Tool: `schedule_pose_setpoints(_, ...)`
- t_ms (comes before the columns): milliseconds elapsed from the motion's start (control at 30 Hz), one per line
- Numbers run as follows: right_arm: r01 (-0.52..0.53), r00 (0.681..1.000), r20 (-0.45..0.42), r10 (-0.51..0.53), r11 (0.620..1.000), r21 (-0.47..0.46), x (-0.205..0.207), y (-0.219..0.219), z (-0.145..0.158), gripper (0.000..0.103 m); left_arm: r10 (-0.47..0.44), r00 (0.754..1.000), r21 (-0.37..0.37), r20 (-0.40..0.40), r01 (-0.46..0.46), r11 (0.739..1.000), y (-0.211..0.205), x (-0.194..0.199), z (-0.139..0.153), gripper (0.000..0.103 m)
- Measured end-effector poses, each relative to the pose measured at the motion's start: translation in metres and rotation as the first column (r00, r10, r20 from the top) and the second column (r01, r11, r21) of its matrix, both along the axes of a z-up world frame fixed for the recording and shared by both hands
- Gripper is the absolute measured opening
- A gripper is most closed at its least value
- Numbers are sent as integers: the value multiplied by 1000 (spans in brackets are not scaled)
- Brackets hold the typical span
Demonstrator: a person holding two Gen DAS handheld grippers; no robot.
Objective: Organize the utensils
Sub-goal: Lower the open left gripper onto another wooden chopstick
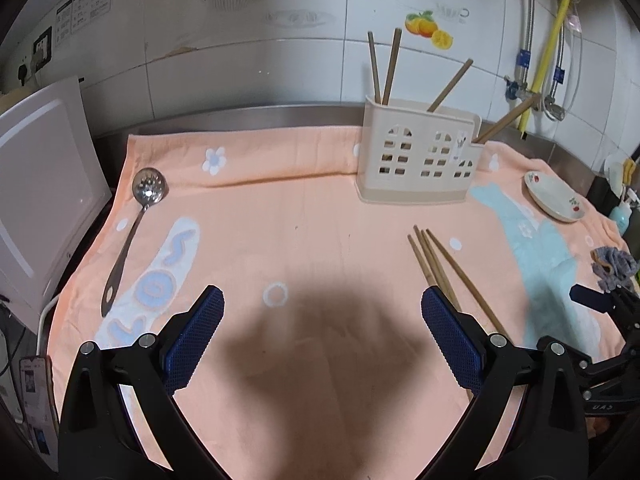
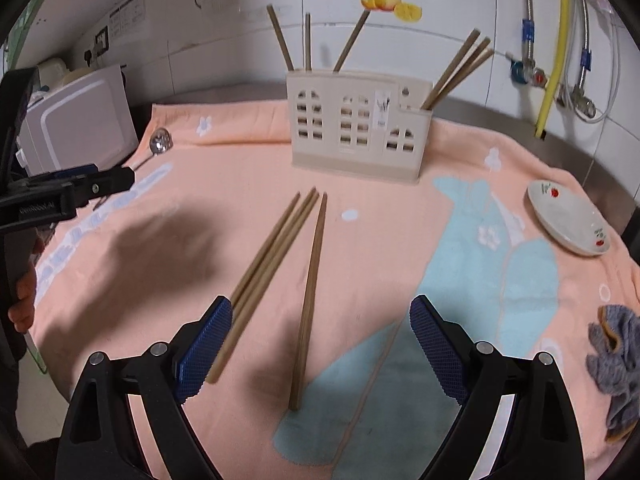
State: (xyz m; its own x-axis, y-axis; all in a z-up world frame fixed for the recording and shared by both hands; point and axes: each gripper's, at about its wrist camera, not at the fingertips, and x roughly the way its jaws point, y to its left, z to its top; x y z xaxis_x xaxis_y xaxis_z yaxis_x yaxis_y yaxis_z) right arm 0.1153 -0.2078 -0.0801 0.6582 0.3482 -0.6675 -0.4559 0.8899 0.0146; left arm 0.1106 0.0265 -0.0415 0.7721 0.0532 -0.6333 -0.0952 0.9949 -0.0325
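Right gripper (image 2: 320, 344), jaws apart, is straddling loose chopsticks (image 2: 308, 296) pointing lengthwise toward holder (image 2: 360, 124); left gripper (image 1: 322, 332) (also apart, empty) is hovering farther off.

Two fisheye wrist views look forward, low over the desk, toward the utensil holder (image 1: 418, 156) (image 2: 358, 126); the right view sits nearer. Both share it.

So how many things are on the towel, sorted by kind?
Loose chopsticks: 4
Ladle: 1
Holder: 1
Plate: 1
Rag: 1
Total: 8
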Motion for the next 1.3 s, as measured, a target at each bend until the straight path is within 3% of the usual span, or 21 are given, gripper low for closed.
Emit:
schedule_pose_setpoints(167,-4,999,-35,4,1000,3,3,3,-13,87,4,1000,6,-23,-4,1000,-2,-1,-9,98)
schedule_pose_setpoints(333,-13,997,-72,15,1000,25,7,5,-21,69,-7,999,8,-45,7,1000,-6,-3,-17,98)
schedule_pose_setpoints(600,-19,994,-105,23,999,39,13,9,-29,49,-10,997,9,-82,11,1000,-10,-2,-30,98)
schedule_pose_setpoints(867,-18,993,-117,23,999,41,17,12,-31,41,-14,995,5,-100,15,1000,-12,-1,-37,98)
schedule_pose_setpoints(1133,-18,991,-134,22,999,32,23,18,-37,21,-30,992,8,-123,32,999,-20,-1,-44,98)
schedule_pose_setpoints(1300,-9,990,-143,13,1000,26,26,19,-40,15,-45,990,4,-132,46,999,-27,-1,-46,98)
